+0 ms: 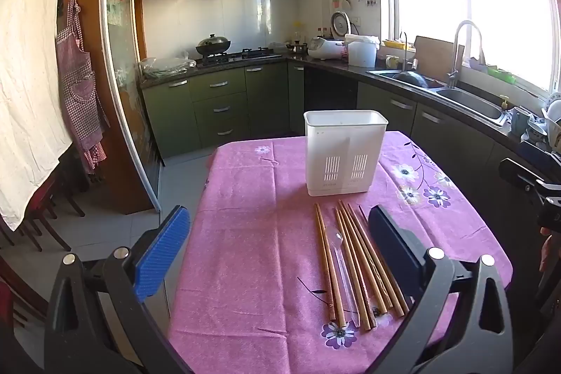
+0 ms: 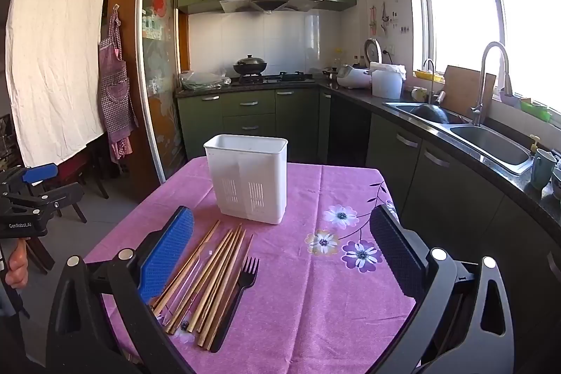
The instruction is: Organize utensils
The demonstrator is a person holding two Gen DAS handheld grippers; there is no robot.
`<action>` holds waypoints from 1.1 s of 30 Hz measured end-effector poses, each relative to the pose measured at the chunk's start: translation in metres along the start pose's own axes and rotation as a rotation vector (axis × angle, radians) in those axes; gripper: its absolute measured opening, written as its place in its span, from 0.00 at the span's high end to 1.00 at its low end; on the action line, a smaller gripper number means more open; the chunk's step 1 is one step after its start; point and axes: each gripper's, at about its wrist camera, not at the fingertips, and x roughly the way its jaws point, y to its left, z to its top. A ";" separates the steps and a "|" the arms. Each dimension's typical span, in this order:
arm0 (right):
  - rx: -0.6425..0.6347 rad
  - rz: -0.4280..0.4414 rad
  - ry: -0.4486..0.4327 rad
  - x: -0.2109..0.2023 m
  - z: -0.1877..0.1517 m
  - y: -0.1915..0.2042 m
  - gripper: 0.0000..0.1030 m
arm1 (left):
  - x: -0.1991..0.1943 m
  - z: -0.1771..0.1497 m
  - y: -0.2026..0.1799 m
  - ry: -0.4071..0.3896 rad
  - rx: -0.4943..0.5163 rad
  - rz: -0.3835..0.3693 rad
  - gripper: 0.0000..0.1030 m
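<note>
A white slotted utensil holder (image 1: pixel 345 153) (image 2: pixel 249 177) stands upright on the pink flowered tablecloth (image 1: pixel 252 251) (image 2: pixel 315 297). In front of it lie several wooden chopsticks (image 1: pixel 354 265) (image 2: pixel 207 279), a clear plastic spoon (image 1: pixel 338 255) among them, and a black plastic fork (image 2: pixel 242 286) beside them. My left gripper (image 1: pixel 278 251) is open and empty above the table, its right finger over the chopsticks' right side. My right gripper (image 2: pixel 282 255) is open and empty, the utensils lying by its left finger. The left gripper also shows at the left edge of the right wrist view (image 2: pixel 28 195).
The small table stands in a kitchen. Green cabinets (image 1: pixel 217 104) and a stove with a wok (image 1: pixel 214 46) are behind it. A counter with a steel sink (image 2: pixel 491 142) and tap runs along the right. Chairs (image 2: pixel 70 184) and a hanging apron (image 1: pixel 80 86) are at the left.
</note>
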 end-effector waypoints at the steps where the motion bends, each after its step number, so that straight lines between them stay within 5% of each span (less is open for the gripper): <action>1: 0.001 0.000 -0.003 0.000 0.000 0.000 0.04 | 0.000 0.000 0.000 0.003 -0.002 0.001 0.06; 33: 0.007 0.003 -0.012 -0.008 0.001 0.001 0.04 | -0.009 0.002 -0.001 -0.013 0.000 -0.005 0.06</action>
